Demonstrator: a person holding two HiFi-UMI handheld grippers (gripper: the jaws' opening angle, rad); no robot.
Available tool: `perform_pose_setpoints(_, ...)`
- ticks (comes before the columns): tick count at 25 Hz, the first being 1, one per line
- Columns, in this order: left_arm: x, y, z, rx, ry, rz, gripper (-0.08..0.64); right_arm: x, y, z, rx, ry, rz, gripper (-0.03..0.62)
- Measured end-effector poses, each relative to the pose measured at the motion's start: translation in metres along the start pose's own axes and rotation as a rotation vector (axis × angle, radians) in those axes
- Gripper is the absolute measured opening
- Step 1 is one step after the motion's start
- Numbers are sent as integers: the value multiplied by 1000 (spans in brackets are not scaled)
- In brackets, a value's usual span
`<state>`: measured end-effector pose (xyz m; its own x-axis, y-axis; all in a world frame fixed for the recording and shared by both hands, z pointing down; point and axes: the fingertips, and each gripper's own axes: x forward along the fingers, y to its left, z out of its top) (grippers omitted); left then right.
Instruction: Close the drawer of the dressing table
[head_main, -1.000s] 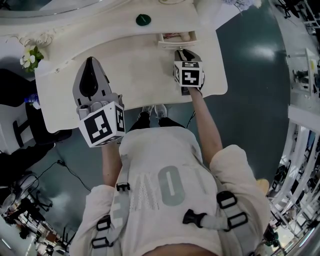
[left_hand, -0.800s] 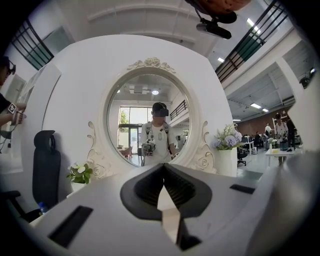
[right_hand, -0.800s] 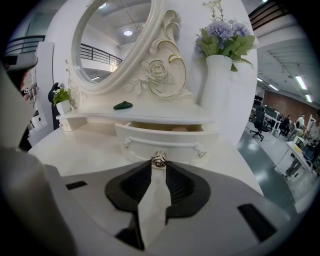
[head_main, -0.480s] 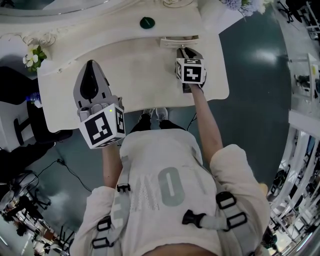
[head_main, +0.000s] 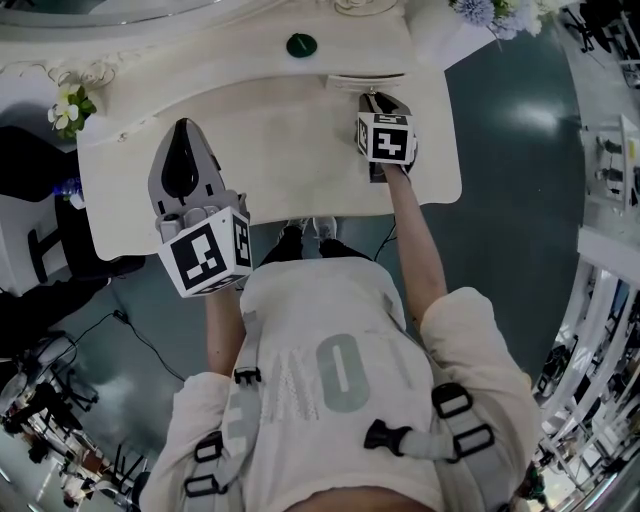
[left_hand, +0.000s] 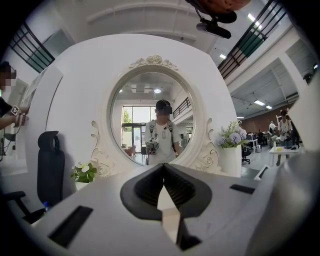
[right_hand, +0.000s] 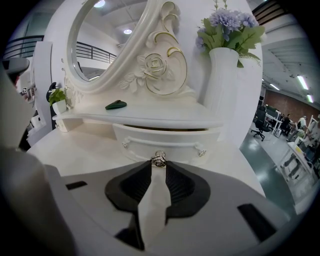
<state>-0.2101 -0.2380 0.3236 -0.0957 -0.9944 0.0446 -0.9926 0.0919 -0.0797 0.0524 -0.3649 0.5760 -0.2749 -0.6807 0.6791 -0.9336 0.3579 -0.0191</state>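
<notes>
The cream dressing table (head_main: 280, 140) has a small drawer (head_main: 368, 80) at its back right, under a raised shelf. In the right gripper view the curved drawer front (right_hand: 165, 142) stands nearly pushed in, with a thin dark gap under the shelf. My right gripper (right_hand: 159, 164) points down at it, its tips shut on the drawer's metal knob (right_hand: 159, 159). From the head view, this right gripper (head_main: 372, 95) touches the drawer front. My left gripper (head_main: 182, 125) hovers over the table's left half, held level and shut, with nothing in it, facing the oval mirror (left_hand: 152, 117).
A dark green object (head_main: 301, 44) lies on the shelf left of the drawer. A white vase (right_hand: 223, 85) of purple flowers stands at the back right corner. A small flower pot (head_main: 65, 105) sits at the table's left end, with a black chair (head_main: 30, 240) beside it.
The drawer has slid in toward the mirror: its open inside, visible a second ago, is now covered. My right gripper moved with it. The left gripper stayed put.
</notes>
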Motion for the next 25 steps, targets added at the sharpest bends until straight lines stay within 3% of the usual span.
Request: perform_pose_setpoints(25,13,8,-5,-1,15,34,20,23,-4,19,-16,0,5,98)
